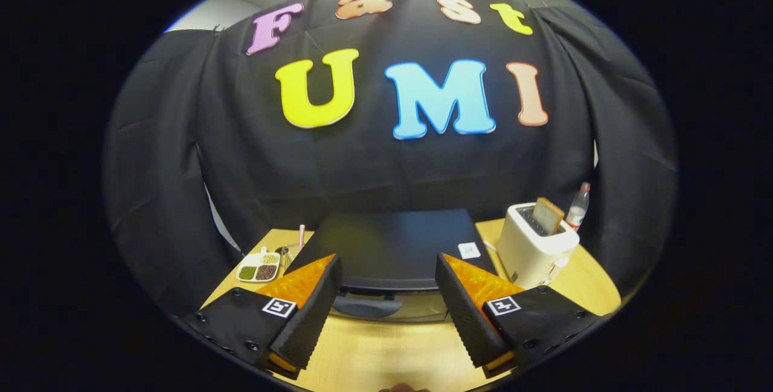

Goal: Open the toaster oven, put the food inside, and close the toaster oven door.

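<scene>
The toaster oven (392, 247) sits on the wooden table (386, 356), directly ahead of the gripper (386, 295) and seen from above its front edge. Its dark flat top faces the camera, with a small white sticker (469, 250) near the right front corner. The door handle (367, 306) and a strip of glass door show below the top edge, between the two fingers; the door appears closed. The gripper's fingers are spread wide, one to each side of the oven's front, with nothing between them but the oven face and bare table; neither finger can be confirmed as touching the oven. Right of the oven, near it, stands a white pop-up toaster (534, 247) with a slice of toast (548, 215) standing upright in a slot. Just behind the toaster stands a clear plastic bottle (578, 208) with a red cap. Left of the oven, on the table, lies a small white divided dish (259, 268) holding green, brown and pale contents, type not determinable. A pink stick-like item (301, 237) stands just behind that dish; identity cannot be told.
</scene>
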A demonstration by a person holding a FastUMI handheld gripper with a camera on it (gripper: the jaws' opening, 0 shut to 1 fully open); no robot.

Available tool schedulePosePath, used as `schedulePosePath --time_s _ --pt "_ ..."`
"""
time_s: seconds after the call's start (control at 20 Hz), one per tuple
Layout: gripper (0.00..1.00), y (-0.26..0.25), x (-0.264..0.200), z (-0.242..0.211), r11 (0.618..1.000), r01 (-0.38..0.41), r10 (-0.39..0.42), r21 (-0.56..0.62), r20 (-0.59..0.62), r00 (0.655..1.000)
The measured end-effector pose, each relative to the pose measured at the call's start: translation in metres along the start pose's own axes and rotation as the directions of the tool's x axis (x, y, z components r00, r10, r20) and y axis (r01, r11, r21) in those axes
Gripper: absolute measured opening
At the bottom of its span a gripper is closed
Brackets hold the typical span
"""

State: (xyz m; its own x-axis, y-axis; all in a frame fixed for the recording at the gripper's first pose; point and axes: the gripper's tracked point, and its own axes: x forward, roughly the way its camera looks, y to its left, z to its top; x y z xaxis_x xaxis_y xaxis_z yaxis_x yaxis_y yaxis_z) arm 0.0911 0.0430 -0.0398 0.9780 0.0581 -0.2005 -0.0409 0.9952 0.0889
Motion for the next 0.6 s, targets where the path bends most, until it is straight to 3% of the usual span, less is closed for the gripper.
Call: schedulePosePath --time_s 0.3,0.6 --pt "0.98 -0.083 -0.064 0.047 0.994 0.099 -0.088 -0.049 0.198 0.976" --pt "0.98 -0.153 -0.12 0.031 0.981 0.194 -0.191 0.006 0.198 0.961"
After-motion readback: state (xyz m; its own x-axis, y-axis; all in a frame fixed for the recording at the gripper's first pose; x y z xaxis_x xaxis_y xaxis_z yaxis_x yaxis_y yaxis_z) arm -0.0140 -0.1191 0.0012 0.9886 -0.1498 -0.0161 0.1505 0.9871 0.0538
